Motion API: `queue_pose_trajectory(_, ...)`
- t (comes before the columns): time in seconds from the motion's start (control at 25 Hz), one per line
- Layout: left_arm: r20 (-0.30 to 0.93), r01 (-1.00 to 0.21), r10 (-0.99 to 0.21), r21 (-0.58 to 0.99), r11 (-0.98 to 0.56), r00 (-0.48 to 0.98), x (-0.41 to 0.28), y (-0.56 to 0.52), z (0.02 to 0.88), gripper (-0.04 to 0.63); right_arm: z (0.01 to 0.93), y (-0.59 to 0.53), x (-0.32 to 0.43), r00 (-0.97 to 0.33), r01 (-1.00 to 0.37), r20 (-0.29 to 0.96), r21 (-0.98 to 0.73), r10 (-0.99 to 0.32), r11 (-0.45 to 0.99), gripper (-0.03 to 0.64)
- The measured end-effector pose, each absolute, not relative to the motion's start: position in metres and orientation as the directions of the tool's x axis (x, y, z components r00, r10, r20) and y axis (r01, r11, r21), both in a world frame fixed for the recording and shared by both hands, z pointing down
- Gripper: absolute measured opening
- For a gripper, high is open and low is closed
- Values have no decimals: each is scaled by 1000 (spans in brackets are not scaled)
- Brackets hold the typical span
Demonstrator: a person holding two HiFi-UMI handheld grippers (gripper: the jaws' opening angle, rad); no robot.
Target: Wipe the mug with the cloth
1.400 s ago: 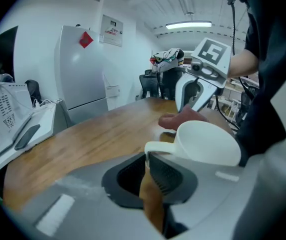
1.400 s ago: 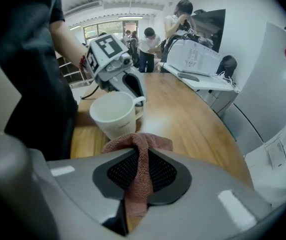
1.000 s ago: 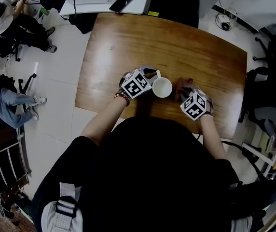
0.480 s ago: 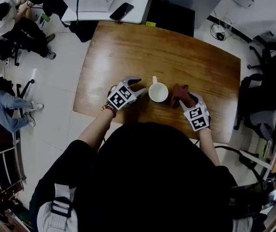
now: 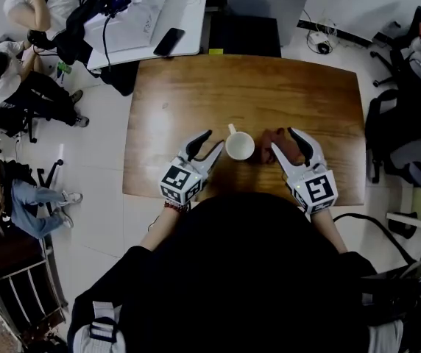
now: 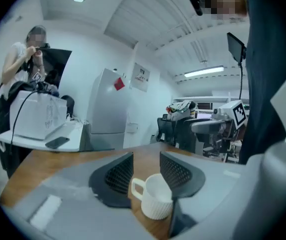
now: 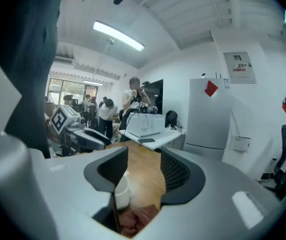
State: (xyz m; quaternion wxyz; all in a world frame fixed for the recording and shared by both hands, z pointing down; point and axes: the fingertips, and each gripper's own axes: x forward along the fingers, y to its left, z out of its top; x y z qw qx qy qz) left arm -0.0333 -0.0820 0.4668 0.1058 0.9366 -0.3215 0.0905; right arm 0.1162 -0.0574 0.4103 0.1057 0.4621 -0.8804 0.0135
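Observation:
A white ribbed mug (image 5: 240,146) stands upright near the front edge of the wooden table (image 5: 196,87), its handle pointing away from me. A crumpled red-brown cloth (image 5: 277,145) lies just right of it. My left gripper (image 5: 214,140) is open, its tips just left of the mug and apart from it. In the left gripper view the mug (image 6: 156,196) stands low between the open jaws of the left gripper (image 6: 147,171), untouched. My right gripper (image 5: 282,139) is open over the cloth. The right gripper view shows the cloth (image 7: 135,219) below the right gripper (image 7: 144,171) and the mug (image 7: 122,191) to the left.
A white desk with a dark phone (image 5: 168,41) and a laptop stands beyond the table's far left corner. Several people sit at the left. A dark cabinet (image 5: 243,31) is behind the table. Office chairs and a bag (image 5: 405,142) crowd the right side.
Both grippers have gone from shut to open and pulled back toward me. The left one has left the mug and the right one has let the cloth drop beside it.

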Motion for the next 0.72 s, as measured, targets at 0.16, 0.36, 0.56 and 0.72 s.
queue_pose_trajectory(0.16, 115, -606, -596, 93, -790, 795, -20, -93, 404, 163, 372, -56, 105, -554, -832, 85, -22, -828, 554, 201)
queue_pose_trajectory(0.36, 17, -603, -604, 92, -793, 797, 1, -94, 357, 124, 377, -60, 121, -506, -862, 87, -86, -858, 500, 192)
queue_pose_trajectory(0.56, 5, -541, -542, 47, -840, 841, 29, -74, 352, 118, 380, -58, 133, -481, -876, 96, -85, -871, 475, 189)
queue_pose_trajectory(0.72, 39, -529, -528, 68, -846, 848, 29, -69, 360, 118, 376, -56, 127, -503, -864, 98, -77, -859, 497, 189)
